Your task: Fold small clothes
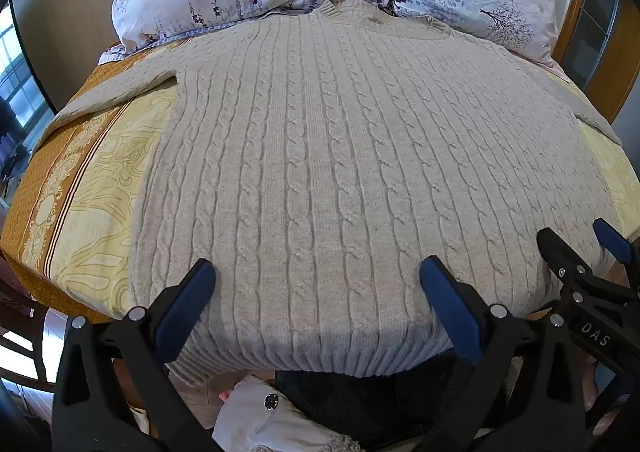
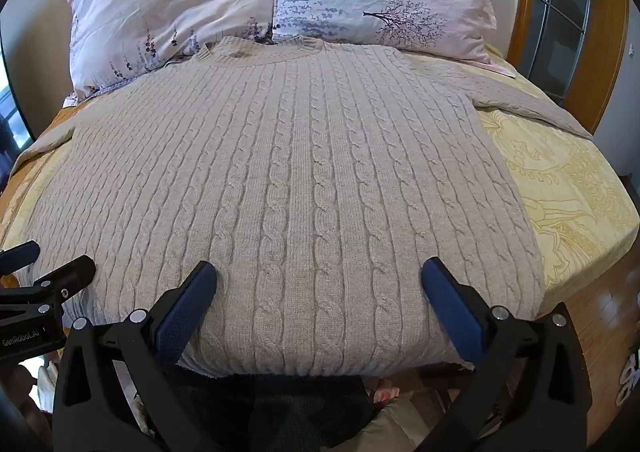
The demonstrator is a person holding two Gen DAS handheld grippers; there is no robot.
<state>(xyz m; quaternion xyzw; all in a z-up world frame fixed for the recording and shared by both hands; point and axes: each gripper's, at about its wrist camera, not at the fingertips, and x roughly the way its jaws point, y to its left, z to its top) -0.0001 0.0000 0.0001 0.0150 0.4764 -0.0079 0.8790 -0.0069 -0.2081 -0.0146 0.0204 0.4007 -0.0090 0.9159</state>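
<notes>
1. The left tongs (image 1: 318, 284) stood wide apart and held nothing, their blue pads (image 1: 188, 300) poised over the near part of the sweater (image 1: 340, 156), close to its ribbed hem.
2. The right tongs (image 2: 320, 284) were likewise spread wide and empty, over the same near part of the sweater, a little further toward its right side.
3. In the left wrist view the right tongs (image 1: 600, 248) showed at the right edge, just beside the left pair, over the sweater's near right corner; in the right wrist view the left tongs (image 2: 44, 264) showed at the left edge.
4. Whether any pad touched the knit could not be told from either view.
5. The sweater was a beige cable-knit, laid flat on the bed (image 2: 568, 204) with its front or back up, collar (image 2: 260, 52) at the far end and hem (image 1: 312, 356) at the near edge of the bed.
6. Its left sleeve (image 1: 120, 92) ran out to the side across the bed cover, and its right sleeve (image 2: 528, 100) ran out the other way.
7. The bed cover was yellow with a pale pattern and an orange-brown border on the left.
8. Two pillows (image 2: 176, 8) in pinkish floral cases lay at the head of the bed, the collar just touching their near edges.
9. A wooden headboard frame (image 2: 608, 52) rose at the far right.
10. Below the hem, dark fabric and a bit of wooden floor (image 2: 604, 324) showed.
</notes>
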